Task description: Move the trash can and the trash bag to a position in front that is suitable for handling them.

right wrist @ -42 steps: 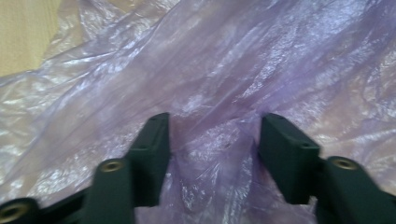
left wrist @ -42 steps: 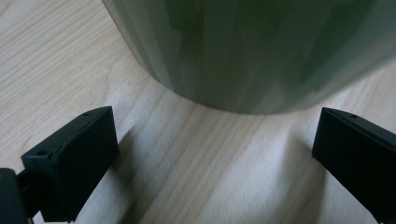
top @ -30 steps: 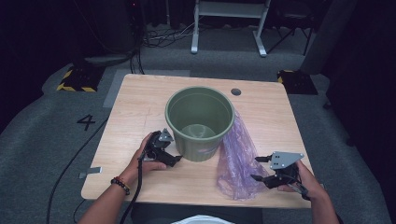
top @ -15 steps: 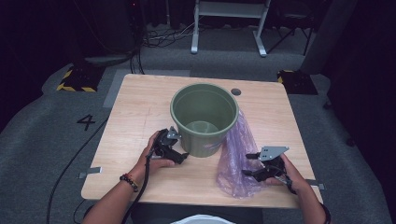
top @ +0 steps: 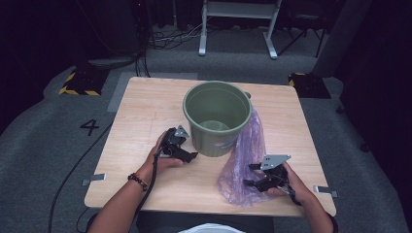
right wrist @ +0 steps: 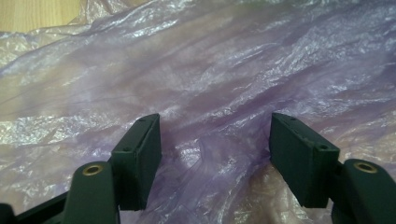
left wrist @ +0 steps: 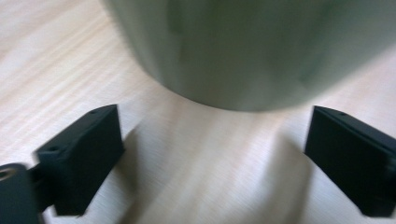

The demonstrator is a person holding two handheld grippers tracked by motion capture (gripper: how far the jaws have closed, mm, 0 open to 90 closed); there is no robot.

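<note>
The left hand-held gripper (top: 193, 156), jaws wide and just closing slightly, faces the bucket (top: 216, 117); the right hand-held gripper (top: 250, 174) gapes over the purple bag (top: 243, 160).

A large dark "4" (top: 89, 127) is marked on the grey floor (top: 43, 145). It lies well off to the left of the left claw (top: 193, 156) (beyond the table edge).

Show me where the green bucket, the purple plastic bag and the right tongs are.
green bucket (top: 216, 138), high view, front wall.
purple plastic bag (top: 243, 160), high view, middle of the film.
right tongs (top: 251, 175), high view, between the fingertips.
</note>
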